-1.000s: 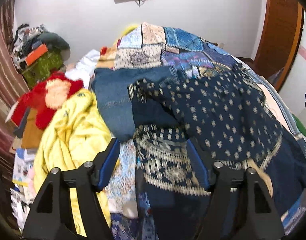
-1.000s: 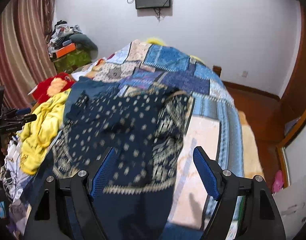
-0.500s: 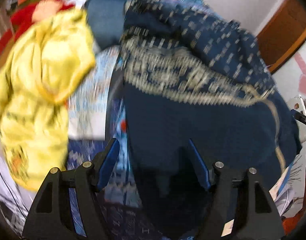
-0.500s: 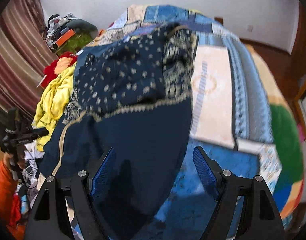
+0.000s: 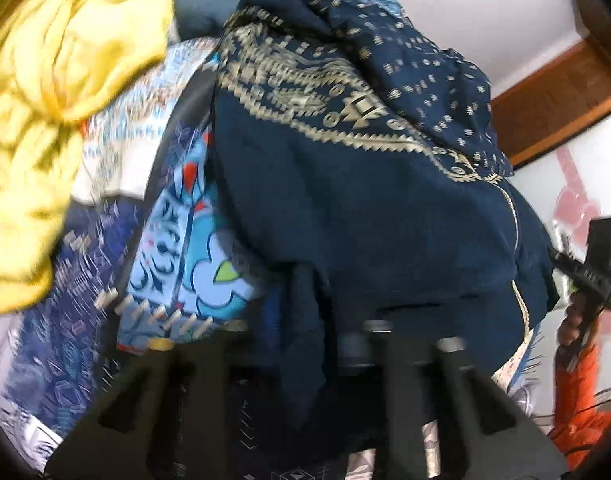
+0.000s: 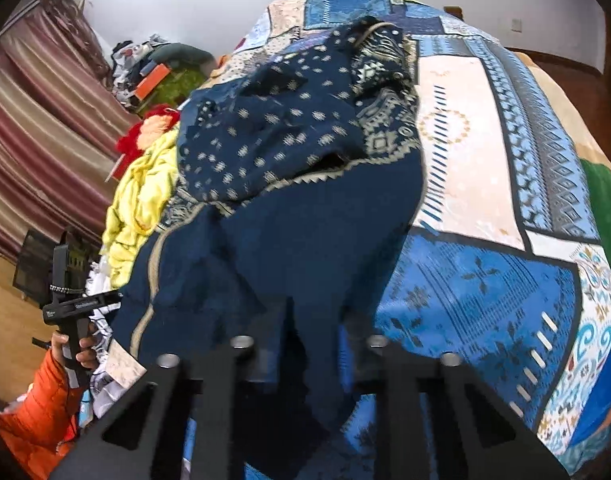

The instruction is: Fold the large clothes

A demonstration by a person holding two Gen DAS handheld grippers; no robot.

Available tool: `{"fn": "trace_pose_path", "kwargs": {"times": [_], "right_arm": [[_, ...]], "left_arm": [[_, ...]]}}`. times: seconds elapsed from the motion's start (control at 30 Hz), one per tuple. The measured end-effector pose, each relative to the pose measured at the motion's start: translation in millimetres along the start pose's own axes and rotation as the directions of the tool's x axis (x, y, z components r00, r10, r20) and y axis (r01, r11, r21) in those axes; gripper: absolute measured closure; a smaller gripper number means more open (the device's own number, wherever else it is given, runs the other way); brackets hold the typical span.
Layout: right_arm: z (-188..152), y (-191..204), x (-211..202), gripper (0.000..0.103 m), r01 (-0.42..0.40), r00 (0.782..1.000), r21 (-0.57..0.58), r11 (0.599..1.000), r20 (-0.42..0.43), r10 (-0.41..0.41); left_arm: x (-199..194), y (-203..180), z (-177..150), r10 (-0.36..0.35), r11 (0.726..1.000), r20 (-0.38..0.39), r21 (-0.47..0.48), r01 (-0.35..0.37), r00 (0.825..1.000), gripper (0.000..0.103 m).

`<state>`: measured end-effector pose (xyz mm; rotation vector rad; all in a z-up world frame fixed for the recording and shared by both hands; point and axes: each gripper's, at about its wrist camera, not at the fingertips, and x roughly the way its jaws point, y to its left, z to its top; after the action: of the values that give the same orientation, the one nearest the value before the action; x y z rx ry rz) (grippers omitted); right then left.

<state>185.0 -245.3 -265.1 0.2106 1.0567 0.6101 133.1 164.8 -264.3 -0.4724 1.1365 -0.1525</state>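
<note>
Barely begun: left gripper (image 5: 305, 320) and right gripper (image 6: 305, 352) both closing, pinching the near hem of the crumpled blue garment (image 6: 305, 240) ahead on the bed (image 6: 485, 280), every fold left.

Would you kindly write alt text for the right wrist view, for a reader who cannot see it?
The right gripper has pinched the near edge of a navy patterned garment spread on a blue patchwork bedspread. At the garment's left lies a yellow garment. Lower left, a hand in an orange sleeve holds the left gripper's black handle.
</note>
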Motion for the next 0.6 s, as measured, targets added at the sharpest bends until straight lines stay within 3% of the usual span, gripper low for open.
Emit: {"fn": "trace_pose_path", "kwargs": {"times": [0.1, 0.23, 0.4, 0.6], "right_arm": [[10.2, 6.7, -7.0, 0.094, -0.011, 0.999, -0.027, 1.000, 0.039, 0.012], [35.4, 15.5, -19.0, 0.095, -0.020, 0.996, -0.072, 0.997, 0.088, 0.026], [79.7, 22.7, -32.2, 0.096, -0.002, 0.986, -0.121, 0.993, 0.164, 0.022], [152.6, 15.5, -24.9, 0.096, 0.025, 0.971, -0.112, 0.993, 0.239, 0.003]], "left_arm": [[-13.1, -16.2, 10.3, 0.053, 0.995, 0.056, 0.080, -0.057, 0.997, 0.093], [-37.0, -34.9, 43.4, 0.064, 0.989, 0.158, 0.124, -0.085, 0.985, 0.094], [-75.4, -62.8, 96.9, 0.059, 0.980, 0.313, 0.163, -0.115, 0.948, 0.094], [-90.4, -69.5, 174.6, 0.049, 0.985, 0.413, 0.129, -0.112, 0.910, 0.094]]}}
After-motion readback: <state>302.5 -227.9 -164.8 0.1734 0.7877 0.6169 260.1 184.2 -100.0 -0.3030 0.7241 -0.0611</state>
